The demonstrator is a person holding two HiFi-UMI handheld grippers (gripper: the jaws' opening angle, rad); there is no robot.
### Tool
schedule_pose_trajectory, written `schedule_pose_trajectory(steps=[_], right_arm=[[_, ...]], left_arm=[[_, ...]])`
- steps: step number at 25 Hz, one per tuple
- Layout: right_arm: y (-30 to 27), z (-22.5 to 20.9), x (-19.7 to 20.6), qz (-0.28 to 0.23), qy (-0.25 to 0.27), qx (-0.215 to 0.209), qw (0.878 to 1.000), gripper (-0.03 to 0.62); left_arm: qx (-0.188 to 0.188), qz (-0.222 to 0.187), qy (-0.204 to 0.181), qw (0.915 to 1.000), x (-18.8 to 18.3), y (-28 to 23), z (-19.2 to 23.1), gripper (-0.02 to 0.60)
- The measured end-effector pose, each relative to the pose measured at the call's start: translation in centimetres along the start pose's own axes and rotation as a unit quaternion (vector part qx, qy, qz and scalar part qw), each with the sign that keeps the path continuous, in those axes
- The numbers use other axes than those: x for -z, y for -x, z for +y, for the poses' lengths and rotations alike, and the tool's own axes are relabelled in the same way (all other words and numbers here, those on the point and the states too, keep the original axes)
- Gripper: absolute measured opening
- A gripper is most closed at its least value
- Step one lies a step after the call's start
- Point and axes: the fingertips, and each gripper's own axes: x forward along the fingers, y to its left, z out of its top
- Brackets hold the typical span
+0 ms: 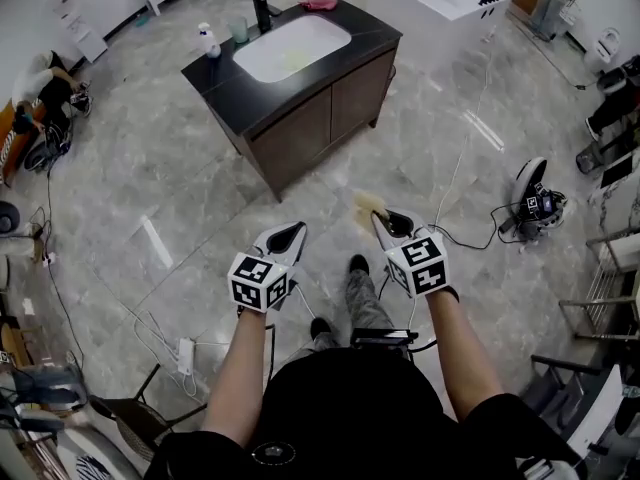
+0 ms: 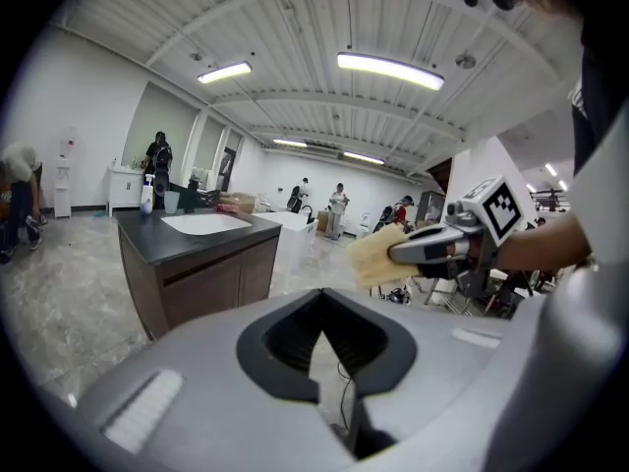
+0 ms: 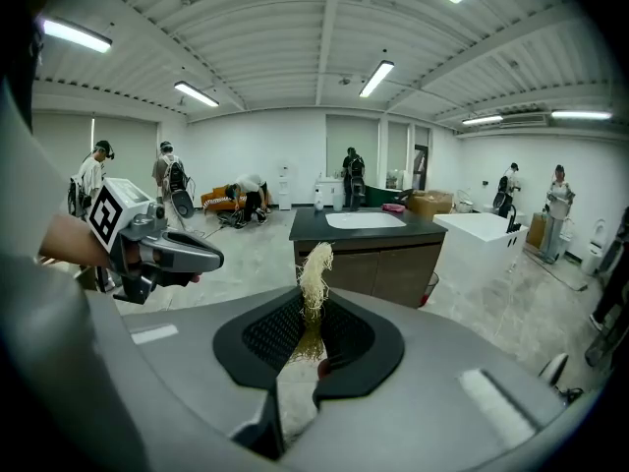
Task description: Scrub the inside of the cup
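A pale translucent cup [image 1: 239, 30] stands on the dark sink counter [image 1: 225, 83], far ahead of both grippers; in the left gripper view the cup [image 2: 172, 202] is small, beside a bottle. My right gripper [image 1: 378, 218] is shut on a yellow fibrous scrubber [image 1: 367, 206], whose frayed edge [image 3: 314, 268] sticks up between the jaws of that gripper [image 3: 313, 308]. My left gripper [image 1: 297, 230] is shut with nothing in it; its jaws [image 2: 322, 334] meet over bare floor. Both are held at waist height, side by side, well short of the counter.
On the counter are a white basin [image 1: 292, 46], a faucet [image 1: 262, 10], a pump bottle [image 1: 209, 40] and a pink cloth [image 1: 320, 4]. A white tub [image 1: 440, 3] stands to its right. Cables and a power strip [image 1: 185, 356] lie on the marble floor. Other people work at the room's edges.
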Motion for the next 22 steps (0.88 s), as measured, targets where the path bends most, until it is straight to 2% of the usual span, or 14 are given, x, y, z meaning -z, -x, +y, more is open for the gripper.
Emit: schedule_pose_trajectory(steps=[5,13,22], right_arm=[[-5.7,-4.3,-2.9,-0.006,0.002,-0.017,1.000,0.043],[-13.1,-13.2,-8.4,-0.006,0.020,-0.053,0.998,0.043],[-18.7,-19.0,-10.6,0.004,0.036,-0.083,0.996,0.042]], left_arm=[[-0.021,0.003,0.001,0.9998,-2.5,-4.5,4.3,0.000],[-0.054,-0.003,-0.008,0.9985,-10.0,-13.3,9.5,0.000],[-0.080,-0.026,0.019,0.9963,-13.8,-19.6,12.8,0.000]])
